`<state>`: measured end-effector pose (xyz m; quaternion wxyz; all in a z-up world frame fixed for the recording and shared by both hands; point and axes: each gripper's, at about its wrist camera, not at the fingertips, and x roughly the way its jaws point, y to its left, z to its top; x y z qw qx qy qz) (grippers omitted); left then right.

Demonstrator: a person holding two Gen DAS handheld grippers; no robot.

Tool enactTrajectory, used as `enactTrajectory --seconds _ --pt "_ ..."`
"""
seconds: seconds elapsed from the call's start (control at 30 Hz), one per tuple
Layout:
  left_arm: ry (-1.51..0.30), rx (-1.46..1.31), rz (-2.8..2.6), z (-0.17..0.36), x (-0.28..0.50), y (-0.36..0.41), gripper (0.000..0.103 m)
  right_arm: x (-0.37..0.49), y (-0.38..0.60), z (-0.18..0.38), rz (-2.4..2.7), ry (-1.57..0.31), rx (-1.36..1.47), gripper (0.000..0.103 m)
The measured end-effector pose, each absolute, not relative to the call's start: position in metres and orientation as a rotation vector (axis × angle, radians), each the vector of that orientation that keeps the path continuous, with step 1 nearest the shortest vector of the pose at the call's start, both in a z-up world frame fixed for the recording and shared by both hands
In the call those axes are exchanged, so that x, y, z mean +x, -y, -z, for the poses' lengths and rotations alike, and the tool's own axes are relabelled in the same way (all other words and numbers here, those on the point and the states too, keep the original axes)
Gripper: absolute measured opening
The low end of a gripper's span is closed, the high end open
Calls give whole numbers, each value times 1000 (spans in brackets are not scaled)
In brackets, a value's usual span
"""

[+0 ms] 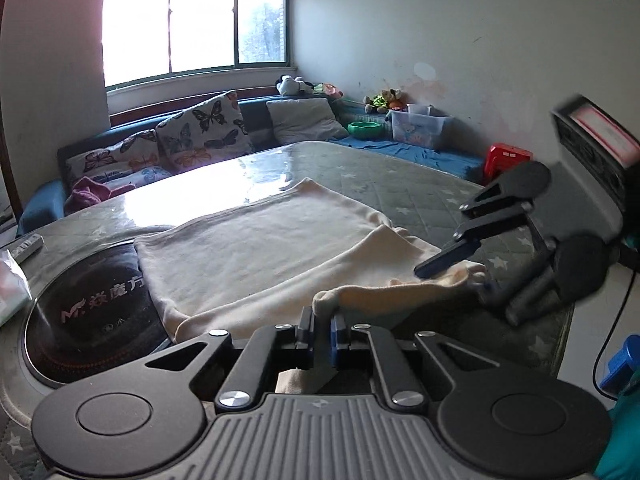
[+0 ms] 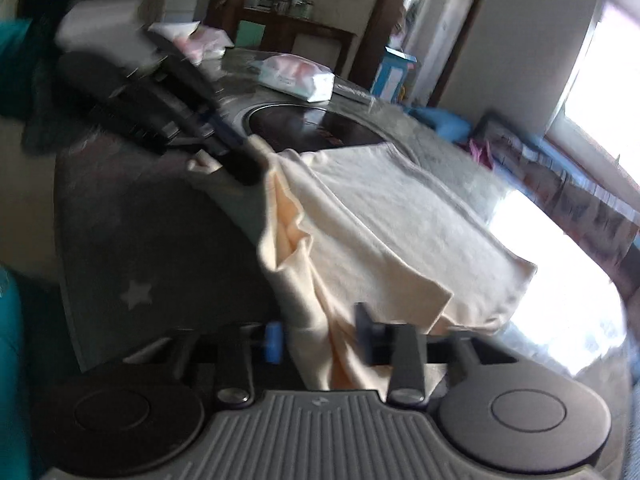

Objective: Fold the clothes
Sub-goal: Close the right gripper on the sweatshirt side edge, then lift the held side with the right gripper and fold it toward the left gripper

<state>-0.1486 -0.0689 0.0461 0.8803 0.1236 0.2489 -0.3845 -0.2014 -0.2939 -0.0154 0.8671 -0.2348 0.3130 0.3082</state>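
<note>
the cloth [image 1: 260,248], cream and partly folded, lies flat on the table [image 1: 400,184], its near edge lifted off the top between the two grippers; going left to right in the left wrist view: a white packet [image 1: 10,284] sits at the far left edge, with a remote [image 1: 26,246] just behind it; next, a round black hob [image 1: 84,312] is set into the table top, and the cloth's left edge overlaps its rim; behind the table, butterfly pillows [image 1: 192,132] lean on a bench under the window [image 1: 192,20]; at bottom centre the left gripper [image 1: 322,328] has its jaws pressed together on a bunched bit of the cloth's near edge, which rises into the fingers; from there the raised edge runs as a ridge to the right gripper [image 1: 452,268], which reaches in from the right with its upper finger over the cloth's corner; further right, a grey pillow [image 1: 304,120], a green bowl [image 1: 364,129], a clear box [image 1: 420,126] and a red stool [image 1: 506,158] line the far wall.

in the right wrist view, blurred: the left gripper [image 2: 244,160] at upper left pinches the cloth [image 2: 380,216] corner; the hob [image 2: 312,124] lies just behind, with a packet [image 2: 298,76] beyond it; at bottom centre the right gripper [image 2: 320,340] has its jaws spread, the cloth's edge hanging loose between the fingers; the rest of the cloth slopes away to the right over the table [image 2: 132,240].
</note>
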Motion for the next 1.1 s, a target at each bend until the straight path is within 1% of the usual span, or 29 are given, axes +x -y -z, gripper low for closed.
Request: enactTrajectory --seconds 0.03,0.1,0.23,0.27,0.5,0.57,0.6,0.63,0.73,0.87,1.1 --pt "-517 268 806 -45 -151 69 12 -197 297 13 -649 -670 -466 17" --pt "-511 293 808 -42 -158 68 14 -191 301 8 -655 -685 -427 15" --pt "-493 355 794 -33 -171 68 26 -183 308 -2 -656 -691 -362 14" --pt "-489 371 786 -29 -172 68 28 -182 309 -3 -654 -688 -356 14" --pt "-434 499 741 -15 -180 72 28 -183 311 -7 -635 -677 -322 12" --pt "-446 509 751 -13 -177 73 23 -185 311 -7 -630 -671 -317 10" --pt "-447 500 755 -14 -177 71 13 -186 311 -7 -627 -667 -314 10" --pt "-447 487 759 -17 -177 70 8 -188 311 -7 -624 -662 -313 9" --pt "-445 449 770 -25 -177 64 5 -195 311 -10 -621 -643 -309 9" --pt "-437 404 781 -36 -181 56 4 -206 312 -21 -625 -608 -311 9" --pt "-429 344 808 -57 -218 37 4 -245 311 -43 -678 -589 -329 9"
